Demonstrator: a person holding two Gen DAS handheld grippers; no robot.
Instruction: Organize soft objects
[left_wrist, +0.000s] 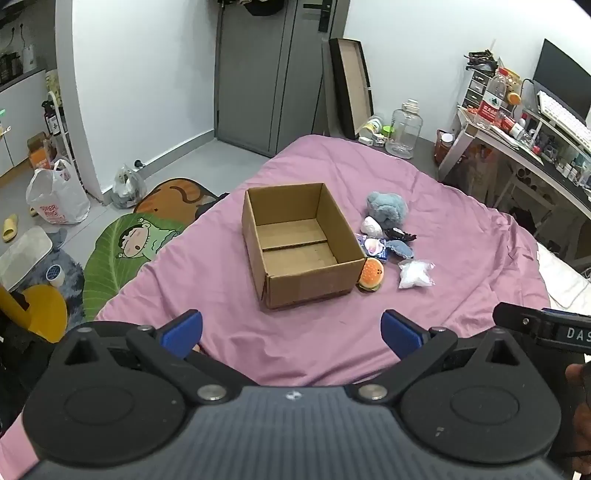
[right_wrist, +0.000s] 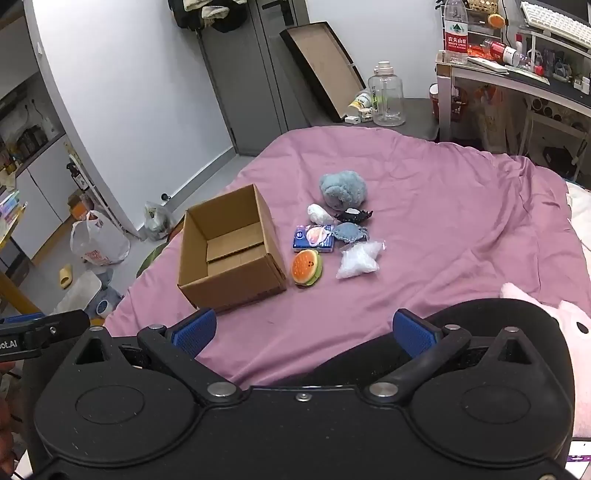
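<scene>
Both claws, left gripper and right gripper, spread wide and empty above wrinkled pink bedsheet, square-walled cardboard box, fuzzy blue plush.

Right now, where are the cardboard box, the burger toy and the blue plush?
cardboard box (left_wrist: 306, 291): left wrist view, near outer wall.
burger toy (right_wrist: 306, 266): right wrist view, orange top.
blue plush (right_wrist: 341, 187): right wrist view, furry middle.

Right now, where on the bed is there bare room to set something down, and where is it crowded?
Bare pink sheet lies between the cardboard box and both open grippers, left and right, and right of the clear plastic bag. The box is empty. Crowded: the strip beside the box, from the blue plush down to the burger toy.
</scene>
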